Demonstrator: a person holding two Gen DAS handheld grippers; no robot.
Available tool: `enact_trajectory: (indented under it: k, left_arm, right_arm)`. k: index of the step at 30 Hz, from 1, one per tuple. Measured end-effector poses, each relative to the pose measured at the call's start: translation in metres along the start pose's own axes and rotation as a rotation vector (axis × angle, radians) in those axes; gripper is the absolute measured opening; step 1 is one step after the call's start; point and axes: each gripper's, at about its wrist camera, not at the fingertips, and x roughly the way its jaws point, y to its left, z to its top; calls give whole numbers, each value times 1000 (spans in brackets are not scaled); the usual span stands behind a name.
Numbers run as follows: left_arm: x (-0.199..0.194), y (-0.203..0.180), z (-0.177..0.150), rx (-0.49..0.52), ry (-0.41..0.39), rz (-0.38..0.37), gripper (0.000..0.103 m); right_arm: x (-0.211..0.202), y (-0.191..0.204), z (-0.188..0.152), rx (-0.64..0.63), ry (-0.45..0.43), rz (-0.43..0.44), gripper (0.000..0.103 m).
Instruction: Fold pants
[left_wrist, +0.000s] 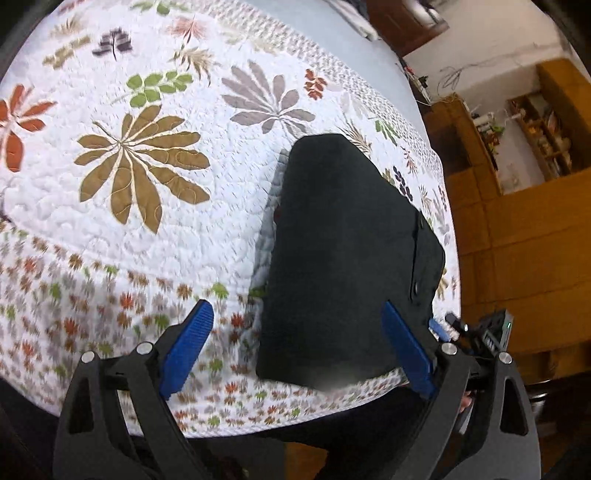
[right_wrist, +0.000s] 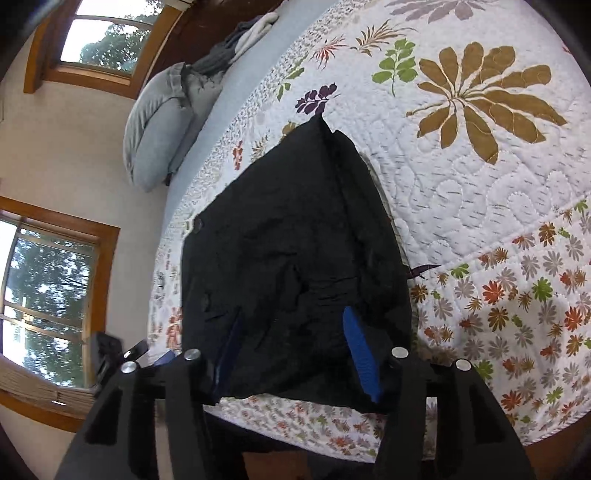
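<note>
— Two claws over the quilt: left claw spread wide, empty, beside black pants lying folded near the bed's edge.
— Right claw half open above them, gripping nothing. Seemingly nearly done; perhaps one last fold.

Folded pants lie on quilt nr bed's near edge; pillow far behind.

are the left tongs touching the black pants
Cannot tell. In the left wrist view the left tongs stand open over the pants, but neither view shows whether a pad rests on the cloth.
</note>
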Motion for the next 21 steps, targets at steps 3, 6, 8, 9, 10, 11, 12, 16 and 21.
enact_trajectory:
  k: [3,6,8,9,10,11,12,16,21]
  left_arm:
    - [11,10,24,-8,55,-63,91]
    - [22,12,40,11,95,-113,91]
    - [31,13,50,27,123,-143,91]
    - [34,13,52,29,131,-152,91]
    - [39,14,57,30,142,-167,91]
    - [43,15,60,28,150,-183,91]
    - [48,17,63,26,160,-196,91]
    - [66,22,71,7,191,-225,91]
    - [87,24,77,-7,238,-269,91]
  right_arm:
    - [-17,-1,7,2,-6,12,89]
    - [-35,-14,13,21,-15,-30,100]
    - [-35,-29,20,66,15,-40,100]
    - [-34,-37,23,86,33,-36,100]
    - [-31,-46,27,109,58,-26,100]
    - [-28,-51,28,119,76,-21,100]
    - [-25,-55,30,127,89,-12,100]
    - [-6,-62,38,133,138,56,100]
    - [17,-56,45,108,190,89,100]
